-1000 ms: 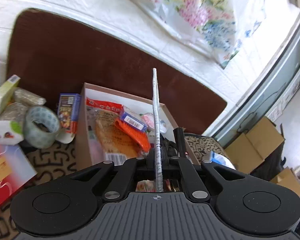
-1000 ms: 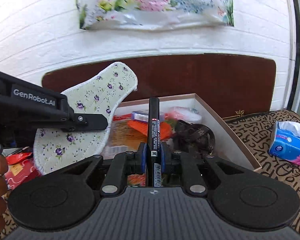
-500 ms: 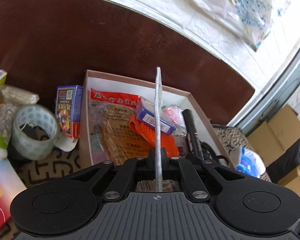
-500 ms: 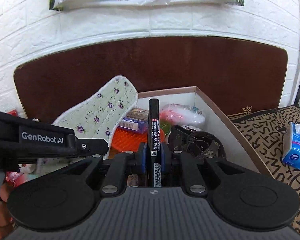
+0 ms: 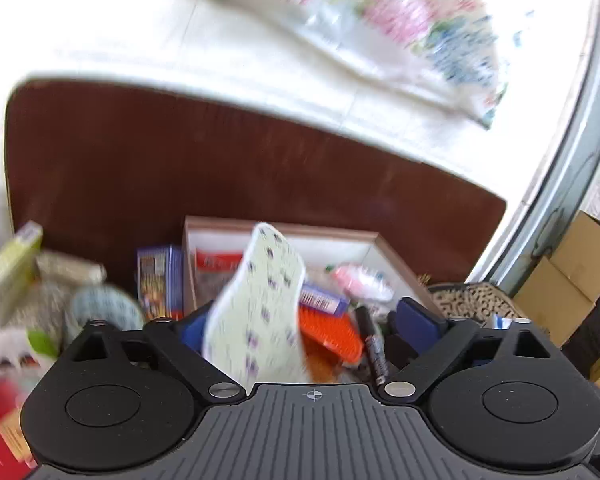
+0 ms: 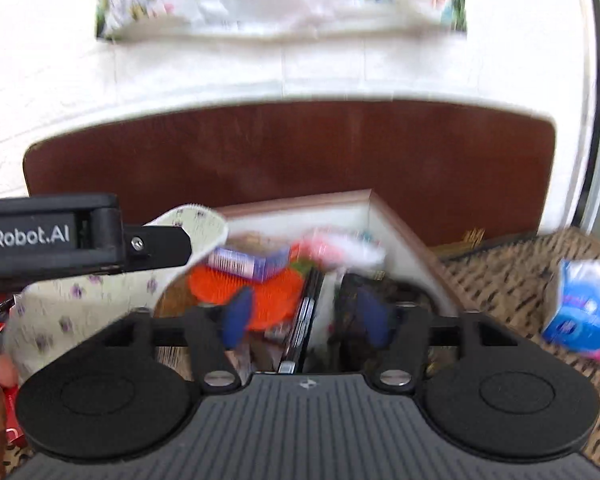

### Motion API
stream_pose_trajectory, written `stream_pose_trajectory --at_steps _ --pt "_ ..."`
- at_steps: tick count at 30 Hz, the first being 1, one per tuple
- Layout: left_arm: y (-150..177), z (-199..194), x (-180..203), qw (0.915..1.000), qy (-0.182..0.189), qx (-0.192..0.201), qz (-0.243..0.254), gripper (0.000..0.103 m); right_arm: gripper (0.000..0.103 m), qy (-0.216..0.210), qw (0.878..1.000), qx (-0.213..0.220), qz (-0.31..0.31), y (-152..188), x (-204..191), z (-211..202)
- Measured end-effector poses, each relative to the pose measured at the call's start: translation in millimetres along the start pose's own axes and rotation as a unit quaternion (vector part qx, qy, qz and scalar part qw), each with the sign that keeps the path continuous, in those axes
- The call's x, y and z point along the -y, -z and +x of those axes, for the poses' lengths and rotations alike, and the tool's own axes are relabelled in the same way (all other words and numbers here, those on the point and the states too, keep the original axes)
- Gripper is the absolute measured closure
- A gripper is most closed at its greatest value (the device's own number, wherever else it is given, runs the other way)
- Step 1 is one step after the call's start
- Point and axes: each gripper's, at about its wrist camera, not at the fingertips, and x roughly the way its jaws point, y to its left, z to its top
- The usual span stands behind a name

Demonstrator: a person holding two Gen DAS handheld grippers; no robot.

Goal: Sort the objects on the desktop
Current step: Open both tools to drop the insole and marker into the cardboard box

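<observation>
Both views are blurred by motion. My left gripper (image 5: pixel 308 326) is open over the cardboard box (image 5: pixel 374 242); a white floral insole (image 5: pixel 260 308) lies loose between its spread fingers, tipping into the box. My right gripper (image 6: pixel 302 318) is open too; the black marker (image 6: pixel 306 320) lies free below it inside the box (image 6: pixel 396 228). The insole shows at the left in the right wrist view (image 6: pixel 88 300), beside the left gripper's finger (image 6: pixel 156 246). The box holds an orange brush (image 5: pixel 332 330), a small blue box (image 6: pixel 252 266) and a pink packet (image 5: pixel 360 282).
Left of the box stand a tape roll (image 5: pixel 100 310), a blue card pack (image 5: pixel 156 280) and other packs. A blue tissue pack (image 6: pixel 584 312) lies on the patterned mat at the right. A brown headboard (image 5: pixel 220 160) backs the scene.
Both grippers have opened. The left let go of the insole, which now tips flat-side on into the box. The right let go of the marker, which dropped into the box.
</observation>
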Motion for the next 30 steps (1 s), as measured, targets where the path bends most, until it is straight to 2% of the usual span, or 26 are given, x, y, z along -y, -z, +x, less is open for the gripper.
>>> stream_pose_trajectory --at_steps 2,5,9,12,13,14,16,19,21,23,26,30 --pt "-0.6 -8.4 2.2 0.9998 0.007 0.005 0.017 0.0 0.018 0.006 1.0 0.015 -0.012 -2.6 -2.6 -9.9" --pt "1.0 -17.4 0.8 0.9993 0.013 0.007 0.033 0.0 0.017 0.008 0.999 0.03 -0.03 -3.1 -8.6 -20.1" --pt "1.3 -31.9 -16.5 0.9999 0.006 0.014 -0.001 0.0 0.018 -0.033 0.998 0.028 -0.043 1.9 -22.8 -31.1" --pt "2.6 -38.4 -34.0 0.9996 -0.022 0.007 -0.016 0.0 0.022 -0.058 0.996 0.021 -0.066 6.6 -43.0 -29.4" --pt "4.7 -40.7 -40.9 0.9994 -0.026 0.007 -0.02 0.001 0.028 -0.064 0.995 0.015 -0.073 8.8 -50.1 -25.8" --pt "7.0 -42.4 -48.0 0.9992 -0.03 0.006 -0.027 0.003 0.04 -0.072 0.995 0.006 -0.075 10.9 -55.8 -21.9" --pt "11.3 -44.5 -63.7 0.9982 -0.032 -0.004 -0.05 0.006 0.051 -0.09 0.994 -0.013 -0.067 15.3 -64.2 -15.0" --pt "17.7 -43.2 -83.5 0.9958 -0.018 -0.024 -0.086 0.016 0.055 -0.102 0.993 -0.025 -0.058 20.9 -74.1 -6.5" --pt "22.2 -36.8 -87.9 0.9949 -0.013 -0.043 -0.09 0.02 0.056 -0.092 0.992 -0.032 -0.079 24.3 -82.2 -0.4" --pt "25.7 -29.8 -83.9 0.9954 -0.001 -0.058 -0.076 0.029 0.057 -0.067 0.991 -0.037 -0.108 29.3 -86.0 8.3" --pt "26.7 -22.6 -70.9 0.9964 0.025 -0.063 -0.052 0.032 0.057 -0.018 0.991 -0.05 -0.127 34.2 -76.0 21.5" --pt "23.1 -5.6 -52.1 0.9963 0.043 -0.068 -0.03 0.032 0.058 -0.022 0.993 -0.06 -0.102 37.3 -49.1 28.2"
